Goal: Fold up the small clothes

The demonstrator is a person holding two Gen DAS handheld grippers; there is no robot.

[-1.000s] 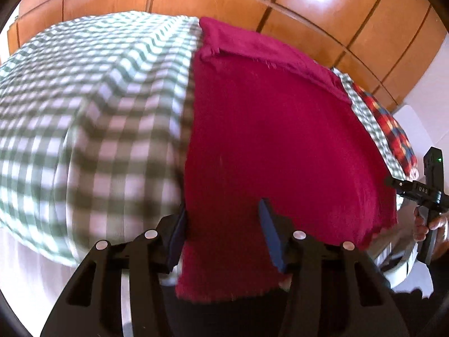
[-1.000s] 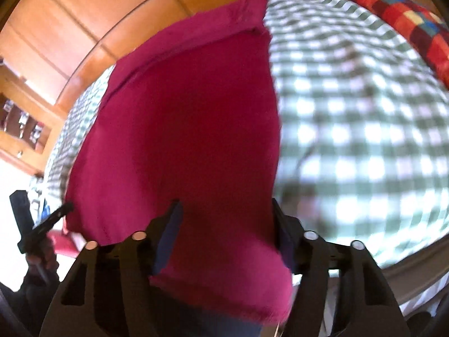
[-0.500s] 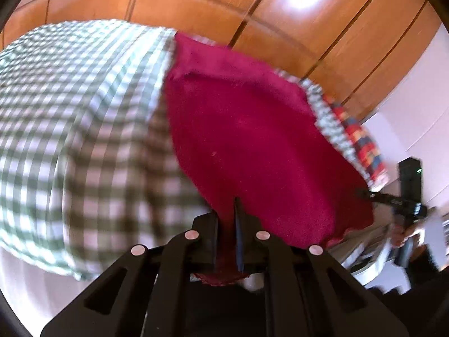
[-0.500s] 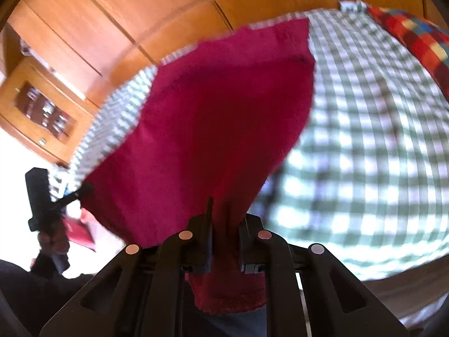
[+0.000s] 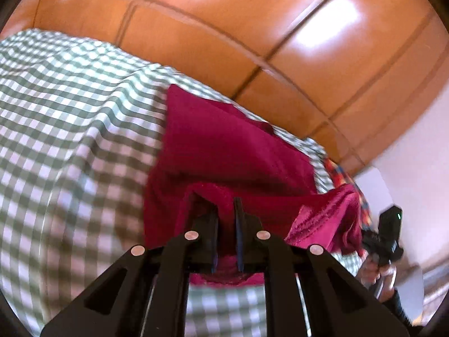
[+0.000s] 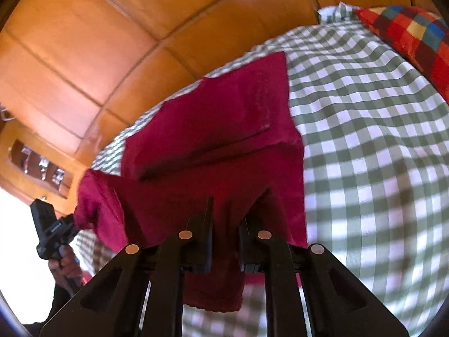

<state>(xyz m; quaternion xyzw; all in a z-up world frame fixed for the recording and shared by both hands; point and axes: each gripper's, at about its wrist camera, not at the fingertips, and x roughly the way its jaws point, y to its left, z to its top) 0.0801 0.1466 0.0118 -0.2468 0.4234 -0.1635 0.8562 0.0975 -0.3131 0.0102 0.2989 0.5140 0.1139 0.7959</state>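
Your left gripper point(image 5: 226, 210) is pinched tight on the near edge of the red cloth point(image 5: 224, 151), and your right gripper point(image 6: 226, 213) clamps the same edge. The cloth is lifted above the green checked sheet point(image 6: 364, 140), its far part lying on the sheet toward the wooden panelling point(image 5: 252, 28).

Each wrist camera looked forward along its fingers, close above the crimson cloth point(image 5: 224, 151) point(image 6: 224, 129), which both views shared.
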